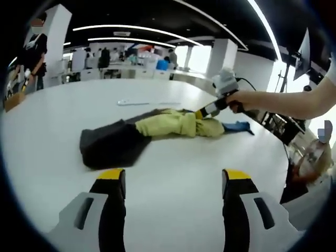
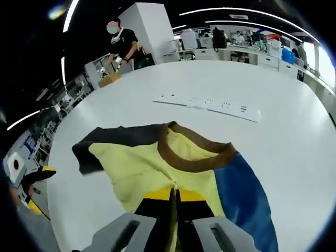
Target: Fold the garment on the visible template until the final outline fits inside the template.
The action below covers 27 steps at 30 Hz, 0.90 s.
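Left gripper (image 1: 173, 181): its jaws, yellow-tipped, are spread wide and hold nothing; they hang above bare worktop, well short of the garment.

Right gripper (image 2: 175, 197): its jaws are pressed together on a fold of the garment's yellow fabric, the pinched cloth running down between them. In the left gripper view the same tool (image 1: 210, 108) comes in from the right, held by a hand (image 1: 239, 100) on a bare forearm, its tip touching the garment's yellow middle.

Garment (image 2: 173, 168): a short-sleeved top in colour blocks, lying on the worktop. The body is pale yellow, the round collar brown, one sleeve dark grey or black, the other side blue. In the left gripper view the garment (image 1: 168, 126) lies bunched in a long strip, dark part toward that view's left, yellow in the middle, blue end toward the right gripper.

Worktop (image 2: 273, 105): a large white surface with a rounded edge, carrying the garment.

White strip (image 2: 210, 103): a long, flat, white object with small dark marks, lying on the worktop beyond the garment and apart from it; what it is cannot be told.

Surroundings: an open office with ceiling light strips, desks and pillars. A person (image 2: 123, 42) in a dark top stands beyond the worktop's far edge.
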Tool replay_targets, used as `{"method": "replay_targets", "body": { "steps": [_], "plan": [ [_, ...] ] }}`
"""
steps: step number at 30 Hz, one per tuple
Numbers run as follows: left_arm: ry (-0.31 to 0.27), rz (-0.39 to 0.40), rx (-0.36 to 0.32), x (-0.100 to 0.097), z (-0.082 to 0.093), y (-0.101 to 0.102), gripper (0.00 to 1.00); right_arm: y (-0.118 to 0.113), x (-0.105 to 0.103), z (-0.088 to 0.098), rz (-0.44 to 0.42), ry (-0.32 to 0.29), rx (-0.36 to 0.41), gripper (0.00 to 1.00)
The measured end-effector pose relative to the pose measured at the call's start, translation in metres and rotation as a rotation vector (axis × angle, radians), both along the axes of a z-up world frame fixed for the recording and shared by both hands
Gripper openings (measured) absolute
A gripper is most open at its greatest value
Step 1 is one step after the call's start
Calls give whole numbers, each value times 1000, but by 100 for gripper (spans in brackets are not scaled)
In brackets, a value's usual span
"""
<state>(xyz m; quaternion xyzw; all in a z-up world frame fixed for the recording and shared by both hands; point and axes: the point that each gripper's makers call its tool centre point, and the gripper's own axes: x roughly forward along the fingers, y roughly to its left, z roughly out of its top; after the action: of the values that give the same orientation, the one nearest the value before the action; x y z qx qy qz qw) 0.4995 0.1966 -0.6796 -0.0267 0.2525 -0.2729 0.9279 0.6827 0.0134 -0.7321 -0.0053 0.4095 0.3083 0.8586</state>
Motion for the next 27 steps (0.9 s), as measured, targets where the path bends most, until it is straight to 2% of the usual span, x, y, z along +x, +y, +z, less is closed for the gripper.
{"method": "replay_targets", "body": {
  "steps": [2,12,18,27],
  "plan": [
    [-4,-4,-3,3,3,-1,71,0,-2,7,3,-19,3,1],
    [-1,38,-41,20,8,-12,65,-9,-22,35,16,-54,49,25],
    [-5,36,-43,28,7,-24,61,-15,-44,46,45,-73,74,28],
    [-22,15,-52,45,8,-51,55,-31,-78,46,63,-67,85,29]
  ]
}}
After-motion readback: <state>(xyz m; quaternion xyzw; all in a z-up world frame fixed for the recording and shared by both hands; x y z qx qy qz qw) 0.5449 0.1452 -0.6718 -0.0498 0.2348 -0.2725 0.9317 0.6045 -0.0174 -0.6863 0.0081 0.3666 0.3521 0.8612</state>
